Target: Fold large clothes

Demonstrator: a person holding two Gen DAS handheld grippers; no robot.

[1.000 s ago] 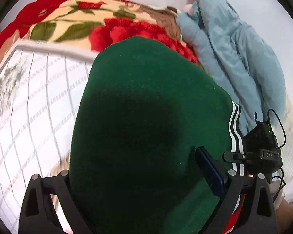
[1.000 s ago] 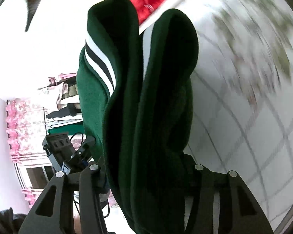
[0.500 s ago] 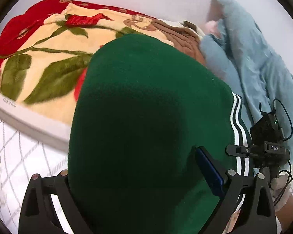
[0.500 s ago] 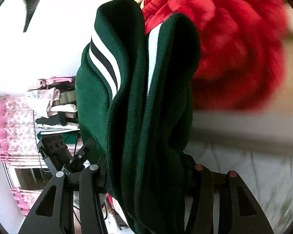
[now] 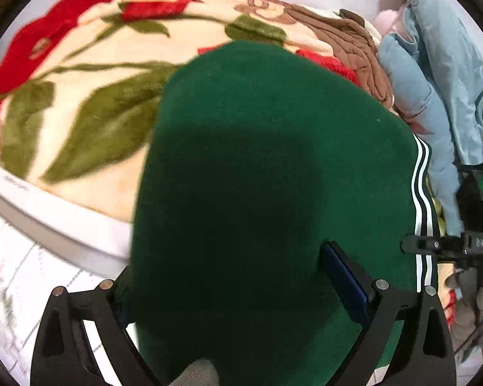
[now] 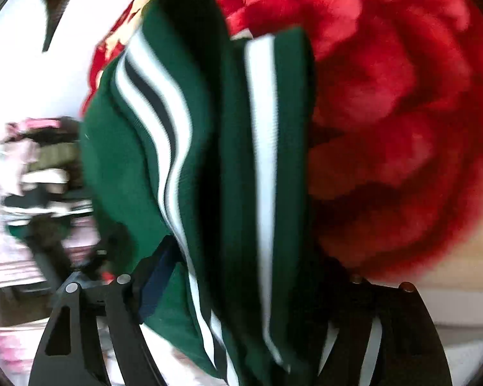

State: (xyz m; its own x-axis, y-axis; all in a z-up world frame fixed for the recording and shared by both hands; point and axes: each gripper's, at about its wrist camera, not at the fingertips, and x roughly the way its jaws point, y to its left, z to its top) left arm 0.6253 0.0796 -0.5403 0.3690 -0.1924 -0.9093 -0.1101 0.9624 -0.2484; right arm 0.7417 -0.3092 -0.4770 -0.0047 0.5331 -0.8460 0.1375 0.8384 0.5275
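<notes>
A folded dark green garment (image 5: 257, 160) with white stripes along its edge fills the left wrist view. My left gripper (image 5: 238, 292) is shut on it, the fabric bulging between the fingers. In the right wrist view the same green garment (image 6: 209, 167) hangs in thick folds, white stripes showing. My right gripper (image 6: 241, 289) is shut on its striped edge. The right gripper also shows in the left wrist view (image 5: 467, 244) at the garment's right side. The garment is held above a plush blanket.
A red, cream and green floral blanket (image 5: 80, 96) lies under the garment, seen as red plush in the right wrist view (image 6: 386, 128). A light blue padded jacket (image 5: 434, 80) and a brown garment (image 5: 354, 51) lie at the back right. A white checked sheet (image 5: 13, 273) is near left.
Both grippers carried the green garment forward, from over the checked sheet to over the floral blanket. The grips have not changed.
</notes>
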